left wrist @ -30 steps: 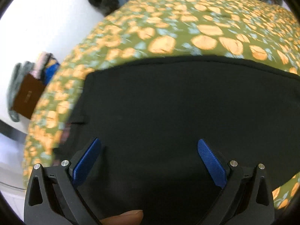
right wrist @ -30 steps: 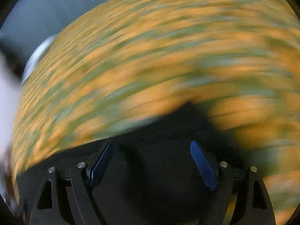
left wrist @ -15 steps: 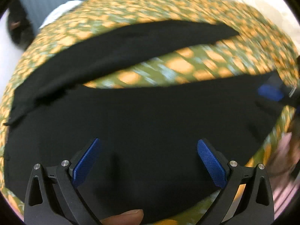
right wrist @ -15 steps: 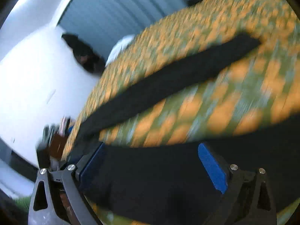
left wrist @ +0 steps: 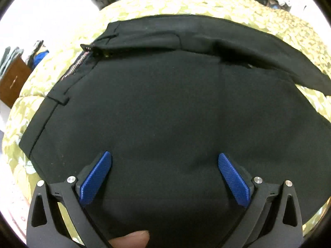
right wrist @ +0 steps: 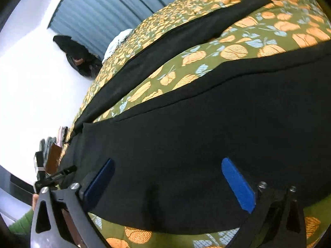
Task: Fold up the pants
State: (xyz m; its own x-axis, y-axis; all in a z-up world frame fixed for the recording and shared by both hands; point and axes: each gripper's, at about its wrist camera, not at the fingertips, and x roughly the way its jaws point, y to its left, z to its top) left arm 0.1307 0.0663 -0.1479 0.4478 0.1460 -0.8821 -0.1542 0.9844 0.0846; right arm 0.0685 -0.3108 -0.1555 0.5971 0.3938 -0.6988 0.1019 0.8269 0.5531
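Observation:
Black pants (left wrist: 165, 103) lie spread on a bed with a green and orange leaf-print cover (left wrist: 186, 2). In the left wrist view the waistband with a striped inner lining (left wrist: 76, 66) is at the left and one leg folds across the top. My left gripper (left wrist: 164, 165) is open just above the seat area of the pants. In the right wrist view the pants (right wrist: 206, 134) show two legs apart, with bedcover (right wrist: 206, 55) between them. My right gripper (right wrist: 167, 171) is open over the near leg. Neither gripper holds cloth.
A white wall (right wrist: 31, 82) and a blue-grey curtain (right wrist: 107, 6) stand behind the bed. A dark bag (right wrist: 78, 57) hangs on the wall. A brown wooden piece with clothes (left wrist: 12, 78) stands left of the bed. The left gripper's frame (right wrist: 47, 175) shows at the right wrist view's left edge.
Both cameras have swung and steadied. The left view now faces the waistband end, with a leg folded across the top. The right view holds over the near leg, sharper than before.

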